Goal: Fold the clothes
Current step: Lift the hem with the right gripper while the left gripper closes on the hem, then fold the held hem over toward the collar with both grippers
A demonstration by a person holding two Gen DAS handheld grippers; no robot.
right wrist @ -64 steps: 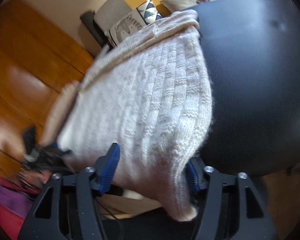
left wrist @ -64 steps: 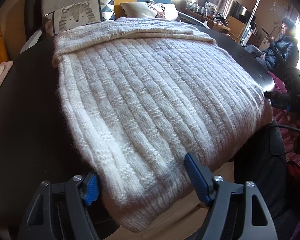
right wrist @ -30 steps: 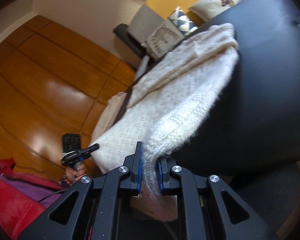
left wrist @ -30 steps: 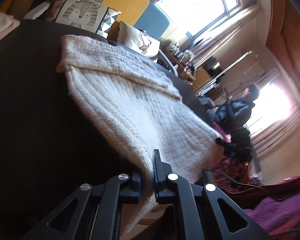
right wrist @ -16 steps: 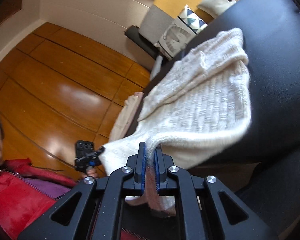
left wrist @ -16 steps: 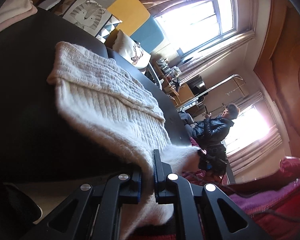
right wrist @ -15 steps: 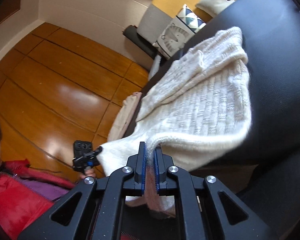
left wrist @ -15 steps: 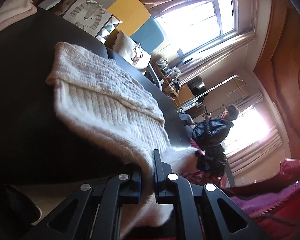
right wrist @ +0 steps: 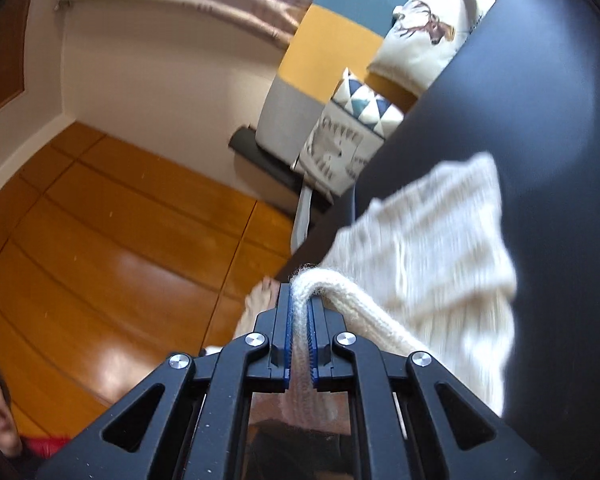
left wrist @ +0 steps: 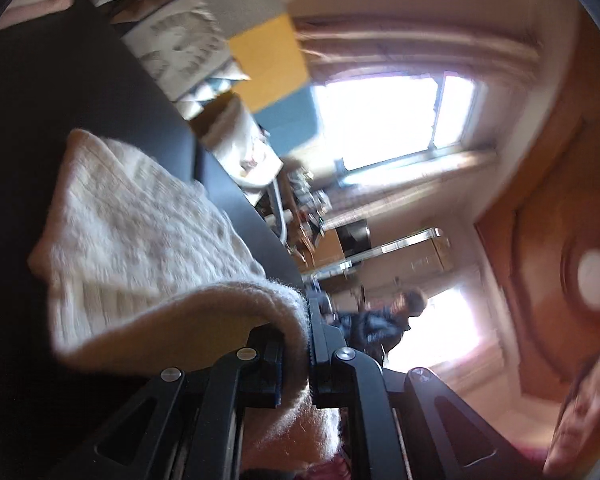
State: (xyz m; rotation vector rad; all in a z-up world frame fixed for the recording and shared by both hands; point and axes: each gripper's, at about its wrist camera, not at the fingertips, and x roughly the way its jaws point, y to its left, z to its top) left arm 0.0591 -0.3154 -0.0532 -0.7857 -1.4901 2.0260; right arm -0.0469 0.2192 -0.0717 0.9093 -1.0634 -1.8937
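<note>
Cream knitted sweater [left wrist: 140, 240], lying partly on the dark bench [left wrist: 40, 120], far end resting flat, near edge lifted off the surface and curled back over itself. Left wrist view: my left gripper [left wrist: 296, 344] has its jaws closed tight on one near corner of the knit, wool bulging out around them. Right wrist view: my right gripper [right wrist: 299, 332] has its jaws likewise clamped on the sweater [right wrist: 432, 248] at the other near corner, a thin strip of fabric pinched between the blue pads. I judge the task to be mid-fold: the near hem is raised in both grips and arches toward the far end, so a lengthwise fold looks under way but is not yet laid down. What is left, as far as I can see, is carrying the hem across, setting it flat and letting go. Beyond the bench: patterned cushions [right wrist: 348, 140], a window [left wrist: 380, 120], a seated person [left wrist: 384, 316].
</note>
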